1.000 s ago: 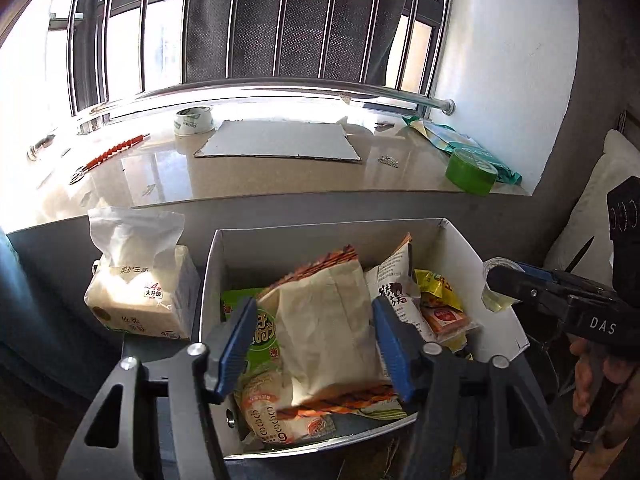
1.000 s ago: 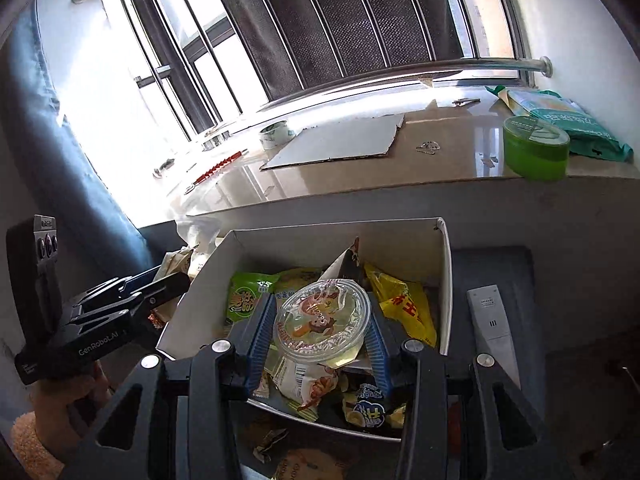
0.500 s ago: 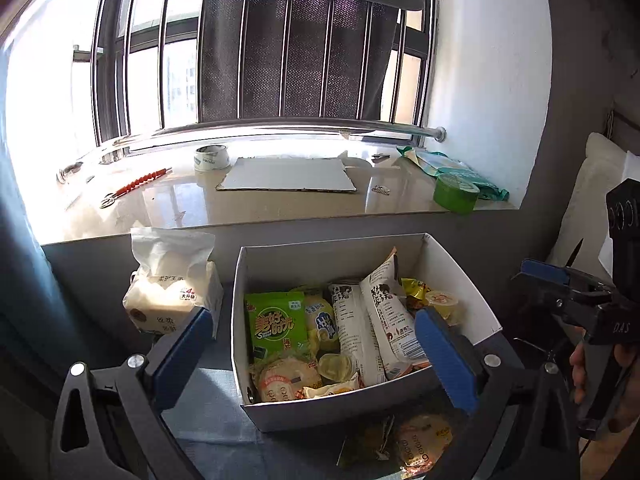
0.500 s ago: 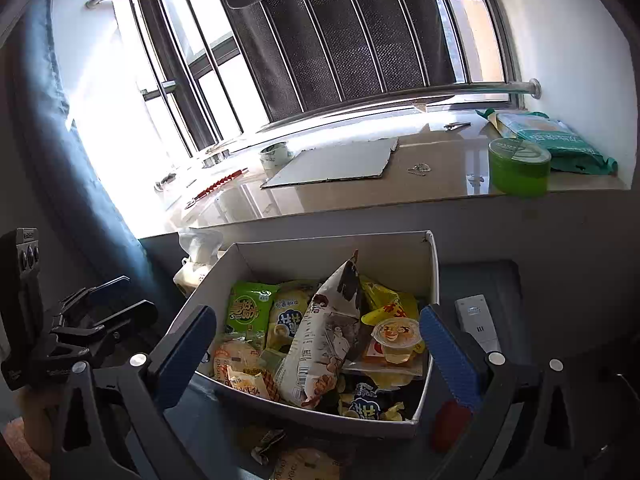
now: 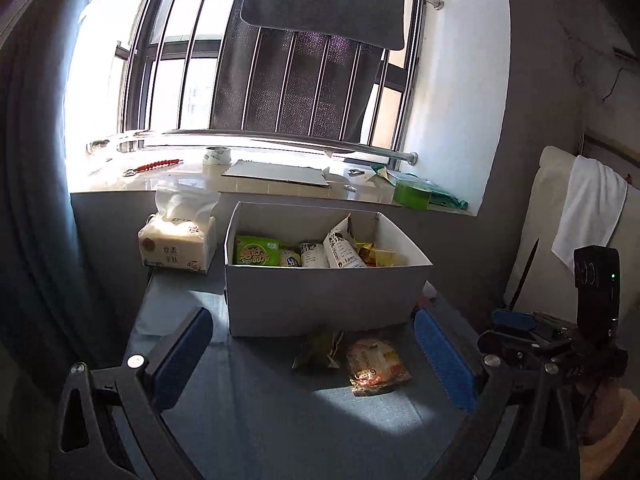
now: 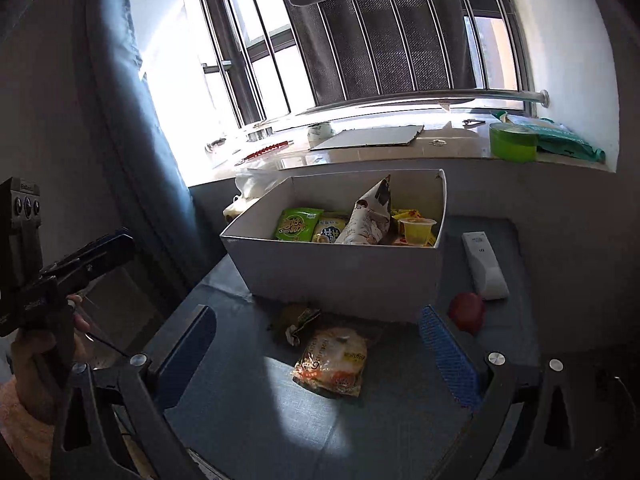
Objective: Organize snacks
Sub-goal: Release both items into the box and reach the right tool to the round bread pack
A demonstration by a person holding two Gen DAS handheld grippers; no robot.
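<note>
Snacks before box; both grippers gaping, empty.

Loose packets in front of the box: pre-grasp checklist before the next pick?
1. Left gripper open, holding nothing: ok.
2. Right gripper open, holding nothing: ok.
3. Orange packet lies flat on the table, unobstructed: ok.
4. Green packet clear of the white box: not ok, tucked against its front wall.
5. Room left in the box: cannot tell.

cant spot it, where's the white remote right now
In the right wrist view, the white remote lies right of the white box, with a red round object just before it.
</note>
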